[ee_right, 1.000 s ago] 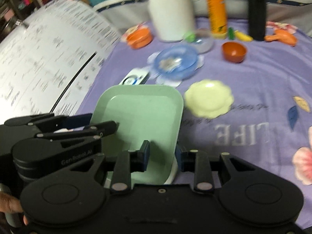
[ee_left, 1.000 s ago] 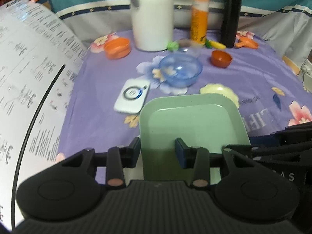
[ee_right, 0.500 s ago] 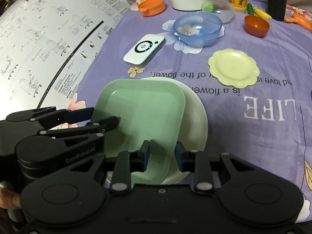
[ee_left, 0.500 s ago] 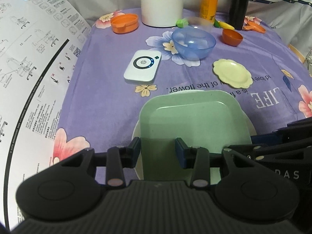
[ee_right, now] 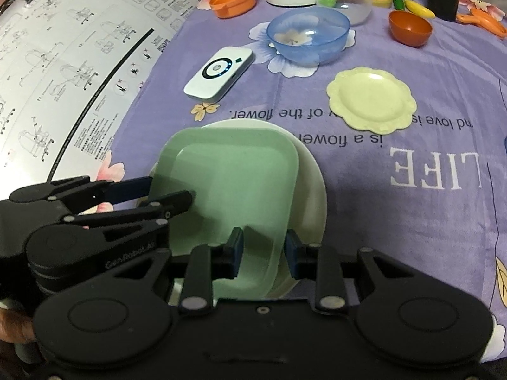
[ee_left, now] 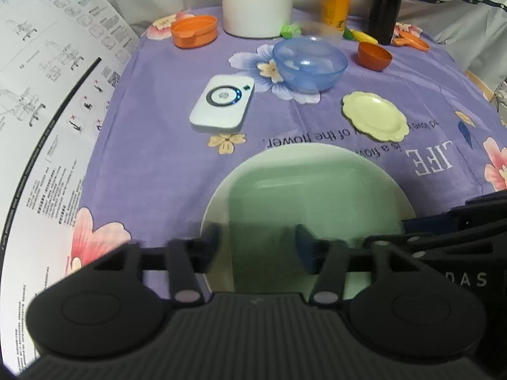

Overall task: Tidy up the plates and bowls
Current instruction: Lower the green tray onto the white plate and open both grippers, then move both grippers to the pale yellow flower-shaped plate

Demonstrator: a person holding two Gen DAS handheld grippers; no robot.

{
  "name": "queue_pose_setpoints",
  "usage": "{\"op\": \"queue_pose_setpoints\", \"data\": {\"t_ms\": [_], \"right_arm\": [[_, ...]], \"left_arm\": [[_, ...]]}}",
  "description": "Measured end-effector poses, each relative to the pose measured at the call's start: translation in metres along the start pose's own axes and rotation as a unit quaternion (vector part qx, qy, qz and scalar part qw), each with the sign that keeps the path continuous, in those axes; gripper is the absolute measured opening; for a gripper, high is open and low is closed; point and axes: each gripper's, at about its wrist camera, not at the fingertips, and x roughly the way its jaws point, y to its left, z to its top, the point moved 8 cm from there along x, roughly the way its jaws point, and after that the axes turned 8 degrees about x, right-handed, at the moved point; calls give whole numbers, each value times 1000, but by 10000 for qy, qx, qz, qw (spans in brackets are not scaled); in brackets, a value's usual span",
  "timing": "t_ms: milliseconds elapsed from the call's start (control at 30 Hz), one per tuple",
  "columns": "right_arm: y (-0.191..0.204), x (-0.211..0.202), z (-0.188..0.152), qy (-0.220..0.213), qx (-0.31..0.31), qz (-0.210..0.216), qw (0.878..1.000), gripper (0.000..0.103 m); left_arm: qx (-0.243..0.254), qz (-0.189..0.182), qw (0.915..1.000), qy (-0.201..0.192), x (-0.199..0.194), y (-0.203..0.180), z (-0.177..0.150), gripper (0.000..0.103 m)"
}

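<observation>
Now | green square plate (ee_right: 234, 183) stacked on white round plate (ee_right: 312, 186), directly ahead of both grippers | right gripper (ee_right: 263, 250) nearer, jaws parted astride near rim, not clamped | left gripper (ee_left: 256, 243) jaws wide apart, holding nothing | yellow scalloped plate (ee_right: 372, 99), blue bowl (ee_right: 309, 36) farther off, unstacked
</observation>
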Motion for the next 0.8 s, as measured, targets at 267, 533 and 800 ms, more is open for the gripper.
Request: {"op": "queue_pose_setpoints", "data": {"t_ms": [267,533,800], "right_arm": [[-10,-30,17,-669,218,88,9975,103],[-24,-42,19,-802,348,114,9961,103],[-52,-62,25,-1418,460,-96,9888,103]], "left_arm": [[-575,153,9970,-497,-25,32,7,103],[-690,157,9959,-563,-31,30,13,103],[-460,162,9971,-581,-30,6,32,103]]}}
